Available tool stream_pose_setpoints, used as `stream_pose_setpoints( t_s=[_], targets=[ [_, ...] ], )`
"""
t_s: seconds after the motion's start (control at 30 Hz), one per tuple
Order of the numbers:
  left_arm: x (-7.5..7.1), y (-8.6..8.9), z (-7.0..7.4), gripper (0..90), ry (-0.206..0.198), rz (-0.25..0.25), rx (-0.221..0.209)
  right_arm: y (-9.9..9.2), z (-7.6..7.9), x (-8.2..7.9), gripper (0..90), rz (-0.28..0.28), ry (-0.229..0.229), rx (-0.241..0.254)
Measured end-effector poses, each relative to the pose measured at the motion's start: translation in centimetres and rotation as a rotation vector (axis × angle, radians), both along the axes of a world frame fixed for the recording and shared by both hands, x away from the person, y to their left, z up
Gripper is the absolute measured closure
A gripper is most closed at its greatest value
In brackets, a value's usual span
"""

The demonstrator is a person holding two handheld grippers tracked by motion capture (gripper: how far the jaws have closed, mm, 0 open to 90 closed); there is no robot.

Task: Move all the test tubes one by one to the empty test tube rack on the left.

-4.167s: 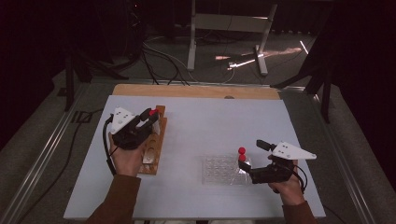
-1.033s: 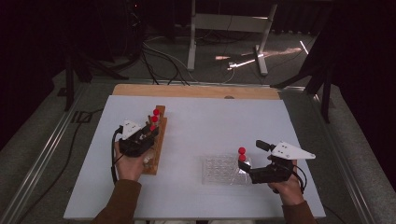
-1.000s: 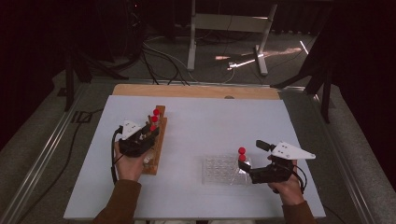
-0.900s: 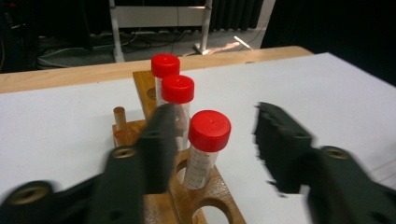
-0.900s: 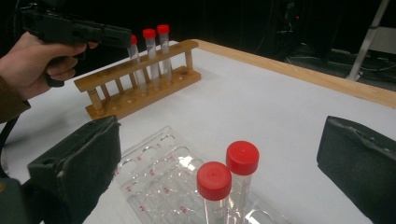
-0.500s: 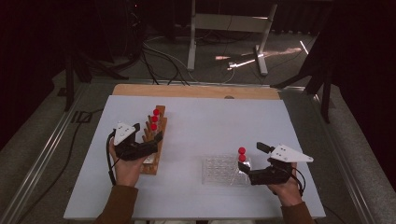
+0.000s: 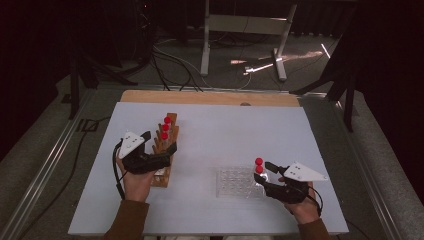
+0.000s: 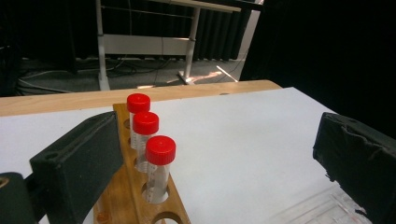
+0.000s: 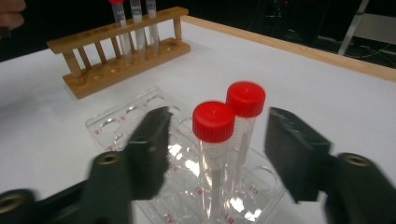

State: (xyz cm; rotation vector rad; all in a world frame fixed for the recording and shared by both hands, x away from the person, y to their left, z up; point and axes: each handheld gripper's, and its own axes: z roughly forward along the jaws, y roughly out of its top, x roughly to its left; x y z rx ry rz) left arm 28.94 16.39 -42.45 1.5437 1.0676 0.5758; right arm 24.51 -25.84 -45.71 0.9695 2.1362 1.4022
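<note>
Three red-capped tubes (image 8: 160,150) stand upright in the wooden rack (image 7: 164,167) at the table's left. My left gripper (image 7: 159,143) hangs just short of the nearest one. Its jaws have just been opening, and in the left gripper view the left gripper (image 8: 217,135) stands wide with nothing between the pads. Two more red-capped tubes (image 7: 258,165) stand in a clear plastic rack (image 7: 232,182) at the front right. My right gripper (image 9: 217,140) straddles the nearer tube (image 9: 213,122). Its jaws have just been closing; a gap shows on each side, so the pads do not touch it.
A wooden strip (image 7: 210,97) runs along the table's far edge. White tabletop (image 7: 225,135) lies bare between the two racks. Beyond the table are dark floor, cables and a metal stand (image 7: 240,30).
My left gripper let go of the third tube in the wooden rack, opened wide and drew back and up. My right gripper sank around the nearer tube and its jaws narrowed.
</note>
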Motion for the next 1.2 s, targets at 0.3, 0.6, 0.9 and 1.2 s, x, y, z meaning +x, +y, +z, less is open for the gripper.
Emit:
stream_pose_setpoints(
  t_s=[0.3,0.6,0.9,1.2],
  targets=[
    [-0.1,-0.2,-0.2,2.1,0.007,-0.008,0.001,0.4,-1.2,0.4,68.5,0.025,0.035,-0.036],
    [-0.3,-0.5,0.1,2.3,-0.004,-0.025,-0.008,0.3,-1.7,0.6,74.2,0.028,0.039,-0.043],
    [-0.4,-0.6,0.3,2.3,-0.01,-0.038,-0.011,0.1,-1.1,0.4,74.5,0.028,0.015,-0.02],
    [-0.6,-0.9,0.5,3.8,-0.013,-0.059,-0.01,-0.3,0.2,0.2,74.6,0.033,-0.013,0.015]
  ],
)
